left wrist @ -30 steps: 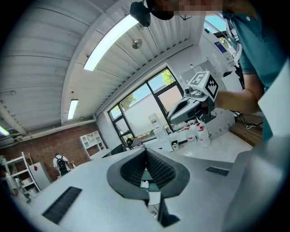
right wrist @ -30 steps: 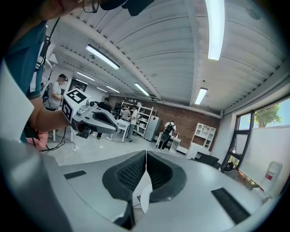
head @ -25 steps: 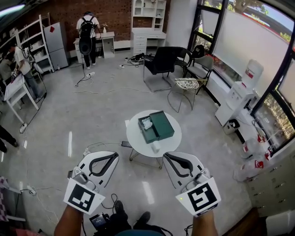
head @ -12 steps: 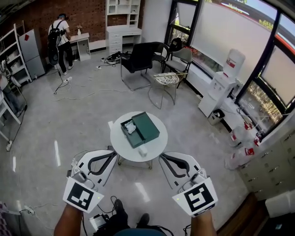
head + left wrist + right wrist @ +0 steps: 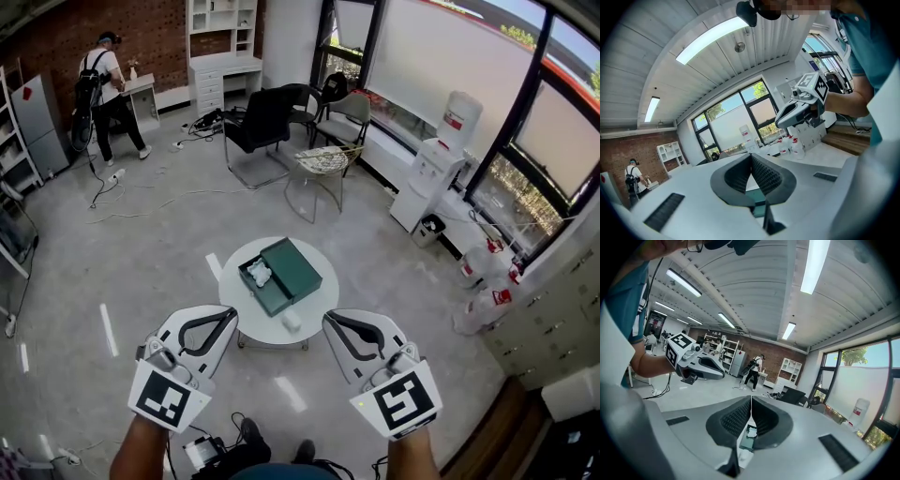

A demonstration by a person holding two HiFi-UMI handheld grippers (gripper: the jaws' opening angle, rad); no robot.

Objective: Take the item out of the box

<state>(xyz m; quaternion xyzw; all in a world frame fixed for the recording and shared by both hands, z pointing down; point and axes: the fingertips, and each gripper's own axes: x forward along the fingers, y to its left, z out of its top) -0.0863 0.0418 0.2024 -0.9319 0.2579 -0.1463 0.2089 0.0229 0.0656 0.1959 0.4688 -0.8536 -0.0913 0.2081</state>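
- The white item (image 5: 259, 273) lies in the open left half of the green box (image 5: 298, 272) on the round white table (image 5: 234, 302).
- Only the head view shows this whole. The right gripper view catches just a sliver below its jaws.
- The left gripper (image 5: 228, 317) and right gripper (image 5: 330, 319) hover short of the table, both with jaws together and empty.

Shiny grey floor (image 5: 141, 272). Red brick wall (image 5: 56, 39) at upper left, white shelf (image 5: 220, 33) beside it. Big windows (image 5: 441, 66) at upper right. Black chair (image 5: 262, 114) near top middle.
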